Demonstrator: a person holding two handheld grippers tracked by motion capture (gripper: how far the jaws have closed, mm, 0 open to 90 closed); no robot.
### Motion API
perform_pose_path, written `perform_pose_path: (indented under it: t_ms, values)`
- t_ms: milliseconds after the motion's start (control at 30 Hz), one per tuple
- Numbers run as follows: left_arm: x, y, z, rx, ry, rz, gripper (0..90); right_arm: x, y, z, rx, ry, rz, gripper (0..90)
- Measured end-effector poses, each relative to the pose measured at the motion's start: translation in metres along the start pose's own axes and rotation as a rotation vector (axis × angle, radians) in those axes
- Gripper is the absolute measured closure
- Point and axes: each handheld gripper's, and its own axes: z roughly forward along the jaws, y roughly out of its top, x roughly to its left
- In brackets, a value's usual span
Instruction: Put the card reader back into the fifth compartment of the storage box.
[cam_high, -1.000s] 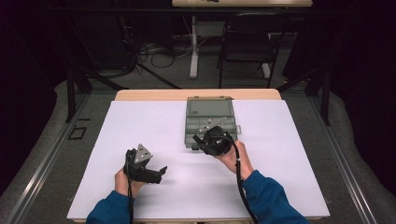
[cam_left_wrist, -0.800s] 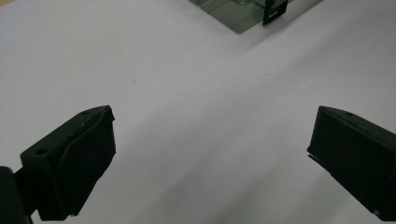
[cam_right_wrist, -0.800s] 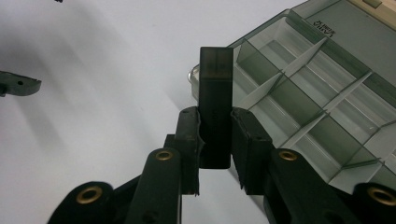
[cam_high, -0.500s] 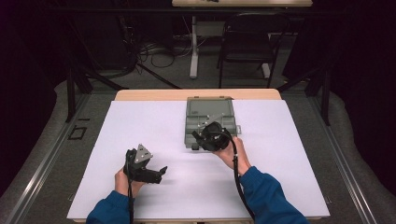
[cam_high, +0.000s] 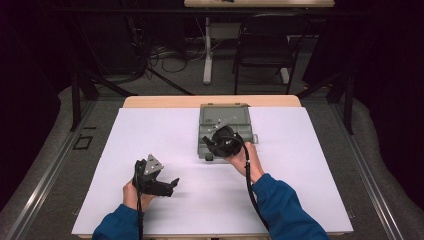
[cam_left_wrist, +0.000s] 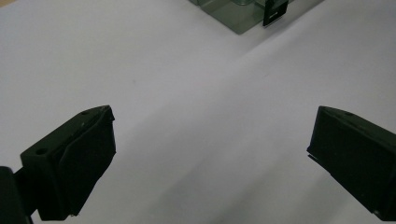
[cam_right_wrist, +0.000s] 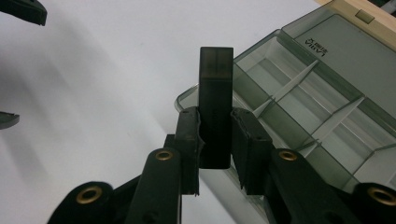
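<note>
A grey see-through compartment box (cam_high: 225, 116) lies at the table's far middle; its dividers (cam_right_wrist: 299, 79) show in the right gripper view. My right gripper (cam_right_wrist: 215, 121) is shut on a dark rectangular latch (cam_right_wrist: 215, 79) at the box's near corner, and the latch stands upright between the pads. In the high view that gripper (cam_high: 212, 145) sits at the box's front edge. My left gripper (cam_high: 170, 185) rests low over the white table at the near left, apart from the box. Its jaws (cam_left_wrist: 210, 154) stand wide open with nothing between them.
White sheet (cam_high: 300, 175) covers the table, with a wooden strip (cam_high: 165, 101) along the far edge. A second black latch (cam_left_wrist: 275, 11) shows on the box's corner in the left gripper view. Chairs and cables stand on the floor beyond the table.
My right gripper has shifted slightly towards the box's front edge. The left gripper has stayed where it was.
</note>
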Motion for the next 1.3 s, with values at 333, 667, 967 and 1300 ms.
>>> perform_pose_path:
  t_ms: [333, 667, 967, 1300]
  values:
    - [0.0, 0.0, 0.0, 0.0, 0.001, 0.001, 0.0, -0.003, 0.006, 0.009, -0.002, 0.004, 0.02, 72.9]
    - [0.0, 0.0, 0.0, 0.0, 0.0, 0.001, 0.0, -0.002, 0.007, 0.017, -0.002, 0.013, 0.035, 72.9]
    - [0.0, 0.0, 0.0, -0.004, -0.002, -0.002, 0.0, -0.002, 0.008, 0.024, 0.008, 0.007, 0.04, 72.9]
    - [0.0, 0.0, 0.0, -0.008, -0.006, -0.005, 0.0, -0.002, 0.007, 0.034, 0.012, 0.004, 0.054, 72.8]
